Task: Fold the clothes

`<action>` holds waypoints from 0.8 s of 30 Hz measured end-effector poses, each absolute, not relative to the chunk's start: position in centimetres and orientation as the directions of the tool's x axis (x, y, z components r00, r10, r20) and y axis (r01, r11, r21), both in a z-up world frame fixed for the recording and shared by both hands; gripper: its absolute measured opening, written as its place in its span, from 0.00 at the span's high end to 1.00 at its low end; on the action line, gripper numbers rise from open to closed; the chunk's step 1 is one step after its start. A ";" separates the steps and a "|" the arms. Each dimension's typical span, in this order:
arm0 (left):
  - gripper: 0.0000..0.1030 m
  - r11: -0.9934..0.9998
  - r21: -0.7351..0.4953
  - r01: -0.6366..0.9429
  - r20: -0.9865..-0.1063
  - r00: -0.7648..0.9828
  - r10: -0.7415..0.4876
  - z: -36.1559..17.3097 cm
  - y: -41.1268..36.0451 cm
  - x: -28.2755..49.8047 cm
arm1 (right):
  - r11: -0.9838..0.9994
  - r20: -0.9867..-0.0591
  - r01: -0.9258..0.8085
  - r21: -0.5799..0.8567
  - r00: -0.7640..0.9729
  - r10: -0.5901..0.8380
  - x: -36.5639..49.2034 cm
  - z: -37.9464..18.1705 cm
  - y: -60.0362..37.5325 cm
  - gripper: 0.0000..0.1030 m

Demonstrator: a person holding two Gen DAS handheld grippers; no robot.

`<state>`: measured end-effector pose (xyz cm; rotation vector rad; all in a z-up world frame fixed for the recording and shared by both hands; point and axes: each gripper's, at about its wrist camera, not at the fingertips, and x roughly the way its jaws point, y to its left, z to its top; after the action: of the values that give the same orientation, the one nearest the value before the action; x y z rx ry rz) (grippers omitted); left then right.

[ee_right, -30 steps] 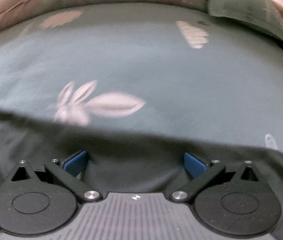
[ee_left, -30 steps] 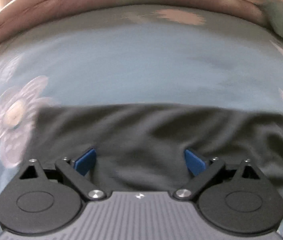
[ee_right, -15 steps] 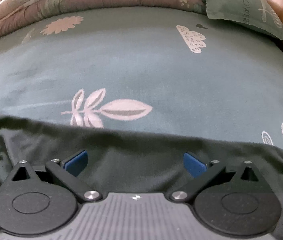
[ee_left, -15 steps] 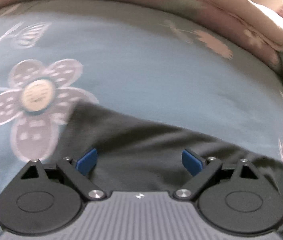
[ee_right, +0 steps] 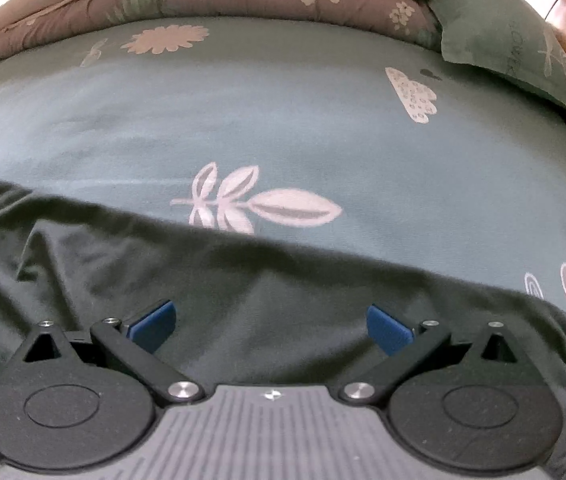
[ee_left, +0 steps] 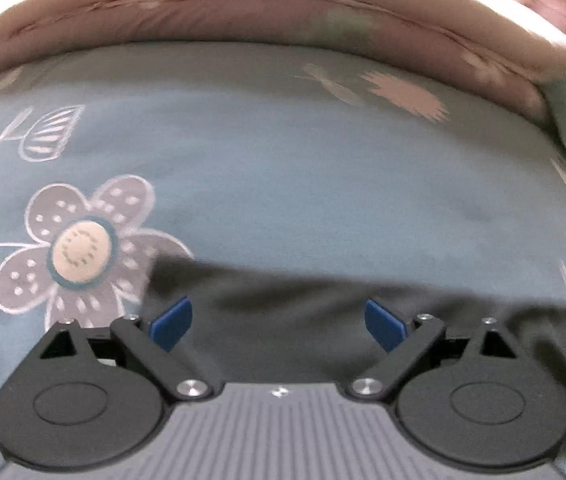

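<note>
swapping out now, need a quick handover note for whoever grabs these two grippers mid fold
Left gripper: open, holding nothing, over the dark garment near its left corner.
Right gripper: open, holding nothing, over the same garment near its right end.
Garment lies spread on the teal floral bedsheet, far edge roughly straight, some wrinkles at left in the right view.
Done: no fold visible here.
Left: probably grip the garment and start folding.

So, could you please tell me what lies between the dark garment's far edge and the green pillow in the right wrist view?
Only bare teal floral bedsheet lies between the dark garment and the green pillow, shown in the right wrist view.
</note>
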<state>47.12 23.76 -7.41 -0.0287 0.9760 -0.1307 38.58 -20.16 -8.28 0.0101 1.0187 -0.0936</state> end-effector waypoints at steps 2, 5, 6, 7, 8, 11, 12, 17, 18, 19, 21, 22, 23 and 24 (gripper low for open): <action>0.09 0.990 -0.051 0.132 -0.844 0.525 -0.114 -8.6 23.0 45.8 | 0.996 -0.857 0.080 -0.033 0.510 -0.070 38.0 -8.4 -20.0 0.00; 0.09 0.988 -0.017 0.152 -0.841 0.532 -0.096 -9.2 22.8 44.3 | 0.997 -0.859 0.061 -0.045 0.508 -0.070 37.1 -8.3 -19.6 0.00; 0.10 0.992 -0.007 0.127 -0.844 0.532 -0.074 -8.9 22.8 44.2 | 0.997 -0.856 0.060 -0.049 0.511 -0.073 36.7 -8.1 -19.6 0.00; 0.10 0.992 0.007 0.126 -0.838 0.542 -0.062 -8.5 22.6 43.9 | 0.997 -0.855 0.059 -0.052 0.514 -0.075 36.3 -7.9 -19.7 0.00; 0.10 0.990 0.021 0.140 -0.827 0.559 -0.061 -8.1 22.3 43.6 | 0.997 -0.855 0.063 -0.050 0.513 -0.076 36.0 -7.8 -19.7 0.00; 0.09 0.972 0.104 0.211 -0.814 0.579 -0.039 -8.3 20.9 43.4 | 0.996 -0.859 0.073 -0.048 0.507 -0.079 35.0 -7.5 -19.7 0.00; 0.07 0.969 0.123 0.216 -0.825 0.565 -0.021 -8.8 20.7 43.7 | 0.996 -0.860 0.073 -0.049 0.504 -0.079 34.7 -7.4 -19.6 0.00; 0.06 0.973 0.103 0.205 -0.829 0.559 -0.029 -8.9 23.6 42.0 | 0.997 -0.865 0.042 -0.062 0.495 -0.075 33.1 -6.4 -19.8 0.00; 0.06 0.976 0.093 0.196 -0.837 0.546 -0.029 -8.6 24.2 41.4 | 0.997 -0.868 0.037 -0.070 0.489 -0.079 32.7 -6.4 -19.9 0.00; 0.07 0.977 0.105 0.185 -0.846 0.534 -0.011 -8.2 24.2 41.2 | 0.997 -0.872 0.034 -0.074 0.482 -0.082 32.2 -6.4 -20.0 0.00; 0.12 0.972 0.148 0.183 -0.843 0.538 0.027 -7.2 23.6 40.8 | 0.996 -0.880 0.029 -0.083 0.466 -0.087 31.2 -6.4 -20.2 0.00; 0.12 0.968 0.159 0.196 -0.828 0.561 0.022 -6.7 23.1 40.6 | 0.996 -0.884 0.027 -0.088 0.459 -0.090 30.7 -6.5 -20.3 0.00; 0.12 0.964 0.150 0.220 -0.810 0.587 -0.008 -6.1 22.4 40.4 | 0.995 -0.888 0.024 -0.092 0.451 -0.093 30.2 -6.5 -20.4 0.00; 0.11 0.959 0.144 0.243 -0.796 0.604 -0.033 -5.8 21.6 40.3 | 0.995 -0.891 0.022 -0.096 0.444 -0.096 29.7 -6.5 -20.4 0.00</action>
<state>40.35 21.58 -5.81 0.2489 0.9101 -0.1618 29.73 -20.40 -6.54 -0.0738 1.1087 -0.0728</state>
